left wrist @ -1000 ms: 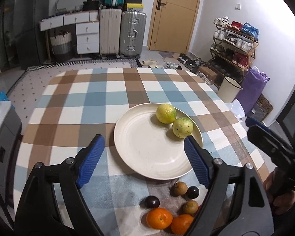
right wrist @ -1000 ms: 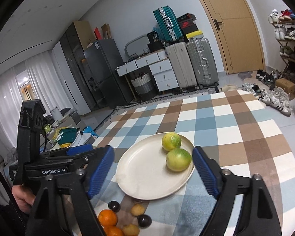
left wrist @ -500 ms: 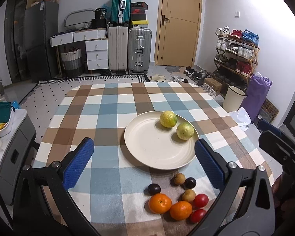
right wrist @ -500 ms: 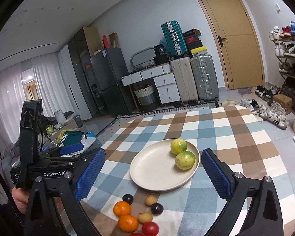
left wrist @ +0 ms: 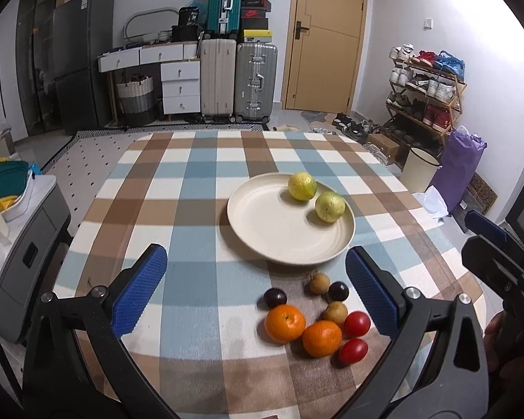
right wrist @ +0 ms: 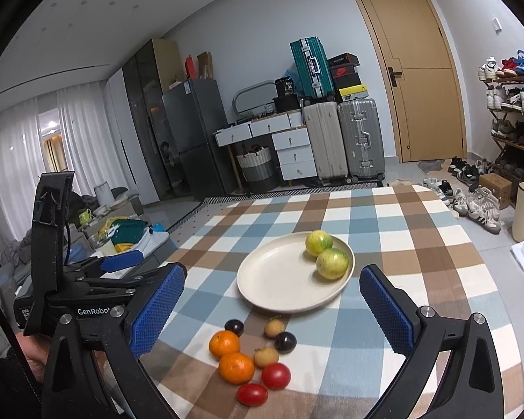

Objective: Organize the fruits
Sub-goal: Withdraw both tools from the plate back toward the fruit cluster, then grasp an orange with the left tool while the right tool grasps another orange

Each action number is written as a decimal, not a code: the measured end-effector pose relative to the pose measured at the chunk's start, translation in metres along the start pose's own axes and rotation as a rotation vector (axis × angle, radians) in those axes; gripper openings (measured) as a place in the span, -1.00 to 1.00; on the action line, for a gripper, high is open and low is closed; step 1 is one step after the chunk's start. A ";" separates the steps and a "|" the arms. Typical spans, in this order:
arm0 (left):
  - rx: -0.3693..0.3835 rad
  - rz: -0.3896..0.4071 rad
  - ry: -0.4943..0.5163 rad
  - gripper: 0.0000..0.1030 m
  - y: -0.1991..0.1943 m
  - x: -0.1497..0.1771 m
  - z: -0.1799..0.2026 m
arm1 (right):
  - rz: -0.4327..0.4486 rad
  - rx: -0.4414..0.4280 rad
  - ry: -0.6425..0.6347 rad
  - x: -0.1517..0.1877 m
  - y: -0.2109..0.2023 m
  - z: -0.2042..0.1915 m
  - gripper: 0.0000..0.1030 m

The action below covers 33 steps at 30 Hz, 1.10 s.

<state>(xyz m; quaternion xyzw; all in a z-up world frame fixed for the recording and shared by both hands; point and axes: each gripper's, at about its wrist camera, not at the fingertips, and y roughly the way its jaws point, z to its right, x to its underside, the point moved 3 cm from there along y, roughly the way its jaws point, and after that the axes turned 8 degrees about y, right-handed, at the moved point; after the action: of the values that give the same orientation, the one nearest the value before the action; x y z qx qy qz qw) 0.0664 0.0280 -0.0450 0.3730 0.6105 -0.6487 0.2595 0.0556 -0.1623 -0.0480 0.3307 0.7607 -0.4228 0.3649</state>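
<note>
A cream plate (left wrist: 272,223) (right wrist: 276,279) sits on the checked tablecloth and holds two yellow-green citrus fruits (left wrist: 301,186) (left wrist: 329,206). In front of it, on the cloth, lies a loose cluster: two oranges (left wrist: 284,323), two red tomatoes (left wrist: 357,323), two dark plums (left wrist: 275,297) and two small brown fruits (left wrist: 320,282). My left gripper (left wrist: 255,251) hangs open above the plate's near rim and holds nothing. My right gripper (right wrist: 272,271) hovers over the cluster (right wrist: 236,367); its jaws are opening, with nothing between the pads.
The table's near edge curves just below the fruit cluster. A low grey cabinet (left wrist: 24,230) stands left of the table. Suitcases (left wrist: 255,80), drawers and a door are at the back; a shoe rack (left wrist: 426,83) and a white bin (left wrist: 419,167) stand at the right.
Both grippers have drawn back from the plate and their jaws have widened. The whole loose fruit cluster, tomatoes included, has come into view.
</note>
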 end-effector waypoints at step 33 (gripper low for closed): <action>0.134 -0.303 -0.145 0.97 0.118 0.074 -0.004 | -0.076 0.046 -0.012 0.043 0.005 0.005 0.99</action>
<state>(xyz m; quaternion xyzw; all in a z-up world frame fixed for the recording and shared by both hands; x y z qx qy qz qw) 0.1175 0.0264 -0.1747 0.2453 0.5949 -0.7448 0.1766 0.0386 -0.1563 -0.0872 0.3075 0.7607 -0.4555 0.3455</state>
